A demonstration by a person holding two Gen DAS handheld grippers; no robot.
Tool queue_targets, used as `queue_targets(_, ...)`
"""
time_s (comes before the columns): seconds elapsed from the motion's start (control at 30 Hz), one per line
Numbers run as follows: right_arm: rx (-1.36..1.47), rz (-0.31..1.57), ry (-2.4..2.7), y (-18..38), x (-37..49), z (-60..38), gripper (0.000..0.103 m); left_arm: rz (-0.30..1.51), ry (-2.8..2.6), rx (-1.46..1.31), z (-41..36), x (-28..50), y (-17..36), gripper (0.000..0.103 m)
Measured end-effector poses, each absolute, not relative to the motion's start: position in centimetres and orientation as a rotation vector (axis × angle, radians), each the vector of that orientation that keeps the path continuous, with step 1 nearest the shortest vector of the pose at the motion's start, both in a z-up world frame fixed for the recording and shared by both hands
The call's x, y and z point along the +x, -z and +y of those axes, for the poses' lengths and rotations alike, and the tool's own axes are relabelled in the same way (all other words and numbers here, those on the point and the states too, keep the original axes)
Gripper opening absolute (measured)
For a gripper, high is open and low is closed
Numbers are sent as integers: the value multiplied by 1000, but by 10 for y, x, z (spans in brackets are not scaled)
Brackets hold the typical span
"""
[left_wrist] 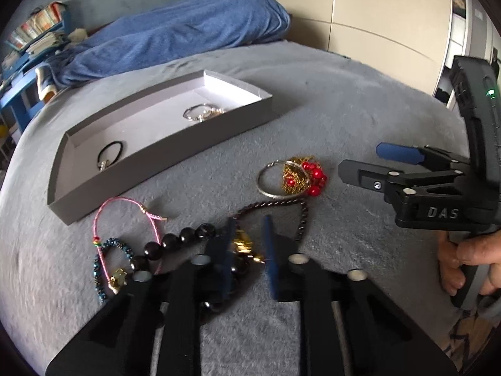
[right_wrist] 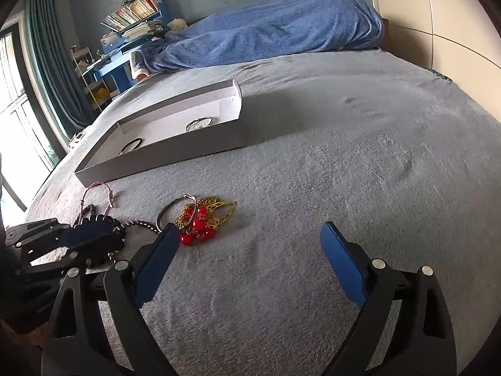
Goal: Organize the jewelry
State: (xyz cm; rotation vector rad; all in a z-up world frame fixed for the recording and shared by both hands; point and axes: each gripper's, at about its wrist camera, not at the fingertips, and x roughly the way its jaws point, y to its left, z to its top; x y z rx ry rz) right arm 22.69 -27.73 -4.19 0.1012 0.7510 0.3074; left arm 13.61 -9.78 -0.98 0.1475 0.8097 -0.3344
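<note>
A grey shallow box [left_wrist: 162, 147] [right_wrist: 162, 153] lies on the bed; inside are a silver bangle [left_wrist: 200, 112] [right_wrist: 198, 124] and a black hair tie [left_wrist: 110, 153] [right_wrist: 131, 144]. My left gripper [left_wrist: 247, 250] [right_wrist: 90, 235] is low over a gold piece [left_wrist: 242, 246], its jaws narrowly apart around it; a firm hold cannot be told. Black beads [left_wrist: 175, 239], a dark chain [left_wrist: 302, 216], a pink cord bracelet [left_wrist: 125, 216] and a teal beaded bracelet [left_wrist: 103, 269] lie around it. My right gripper [right_wrist: 247, 260] [left_wrist: 369, 163] is open and empty, right of a silver bangle [left_wrist: 275, 181] [right_wrist: 175, 210] with a gold and red bead piece [left_wrist: 307, 175] [right_wrist: 200, 219].
The grey bed cover [right_wrist: 344, 163] spreads wide to the right. A blue blanket [right_wrist: 266, 28] lies heaped at the head of the bed. A blue shelf with books [right_wrist: 134, 22] stands at the far left. Wardrobe doors [left_wrist: 375, 15] stand at the right.
</note>
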Motion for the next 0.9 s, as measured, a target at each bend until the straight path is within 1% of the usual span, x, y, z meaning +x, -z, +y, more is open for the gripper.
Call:
queue_targets(0.03, 93, 754, -307, 42, 227, -276, 87, 809, 333, 141, -96, 136, 11, 7)
queue_targets(0.1, 72, 760, -313, 42, 228, -271, 84, 794, 328, 131, -93, 132, 10, 0)
queue_targets(0.4, 5, 755, -335, 41, 223, -258, 83, 710, 301, 23, -59, 109, -8, 0)
queue_targets(0.47, 2, 761, -339, 41, 225, -257, 82, 725, 303, 22, -54, 107, -7, 0)
queue_targets(0.57, -1, 765, -355, 39, 229, -252, 79, 742, 303, -2, -49, 109, -3, 1)
queue_targets(0.63, -1, 757, -374, 35, 235, -245, 79, 754, 288, -13, -48, 111, 2, 9)
queue_targets(0.67, -8, 762, -384, 35, 236, -242, 79, 752, 285, -14, -48, 110, 4, 20)
queue_targets(0.7, -33, 777, -401, 35, 241, -234, 79, 745, 281, -14, -48, 108, 7, 27)
queue_targets(0.77, -82, 787, -414, 36, 245, -222, 79, 747, 284, -23, -47, 106, 10, 35)
queue_targets(0.9, -170, 814, -442, 44, 253, -201, 79, 734, 278, -43, -43, 103, 11, 38)
